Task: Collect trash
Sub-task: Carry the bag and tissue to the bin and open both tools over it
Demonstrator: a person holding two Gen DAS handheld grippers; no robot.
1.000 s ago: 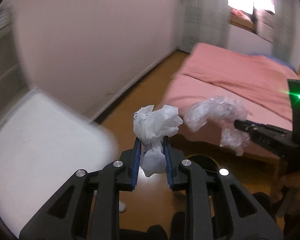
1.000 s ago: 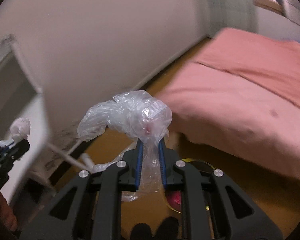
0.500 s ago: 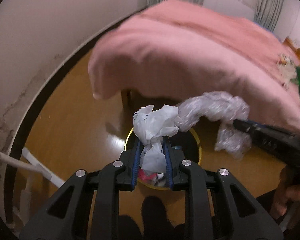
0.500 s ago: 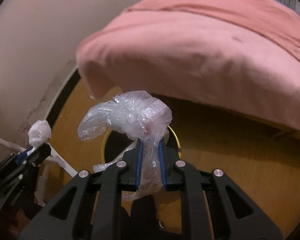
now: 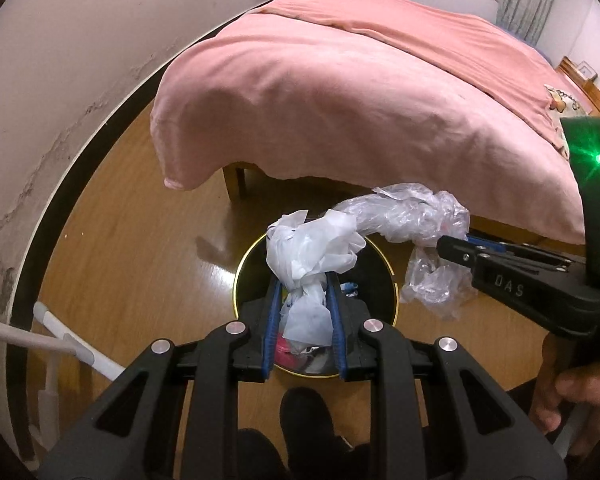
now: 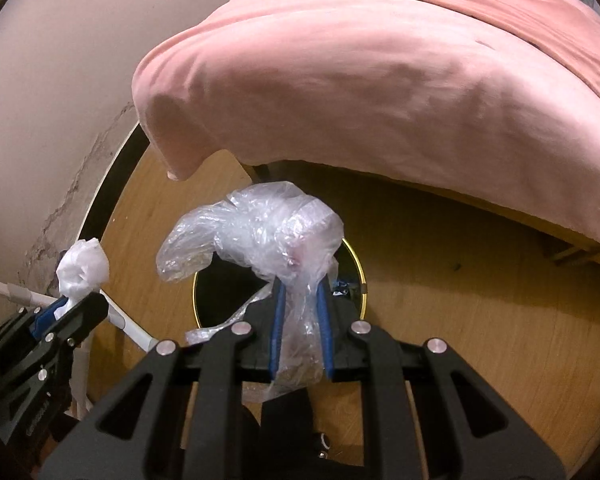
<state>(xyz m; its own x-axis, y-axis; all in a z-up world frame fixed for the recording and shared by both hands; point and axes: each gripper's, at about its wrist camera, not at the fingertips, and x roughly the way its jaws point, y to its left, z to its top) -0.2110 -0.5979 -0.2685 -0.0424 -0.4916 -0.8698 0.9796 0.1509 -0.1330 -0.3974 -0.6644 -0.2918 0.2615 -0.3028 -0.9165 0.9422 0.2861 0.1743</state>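
My left gripper (image 5: pixel 303 280) is shut on a crumpled white tissue wad (image 5: pixel 312 250), which it holds right above the round black trash bin with a gold rim (image 5: pixel 242 264) on the floor. To its right, my right gripper (image 5: pixel 446 245) comes in from the side, clamped on a clear plastic bag (image 5: pixel 412 216). In the right wrist view the clear plastic bag (image 6: pixel 260 236) bulges out of my shut right gripper (image 6: pixel 300 288) over the bin (image 6: pixel 358 268). There the left gripper (image 6: pixel 76 302) with its tissue wad (image 6: pixel 82 268) shows at the left.
A bed with a pink cover (image 5: pixel 360 80) overhangs the wooden floor (image 5: pixel 132 240) just beyond the bin. A white wall with a dark skirting (image 5: pixel 60 80) curves along the left. White tubes (image 5: pixel 60 344) stand at the lower left. Some rubbish lies inside the bin.
Both grippers have come down and tipped towards the floor. The bin, barely seen at first, now lies directly under the tissue and the bag. Both grips are unchanged.
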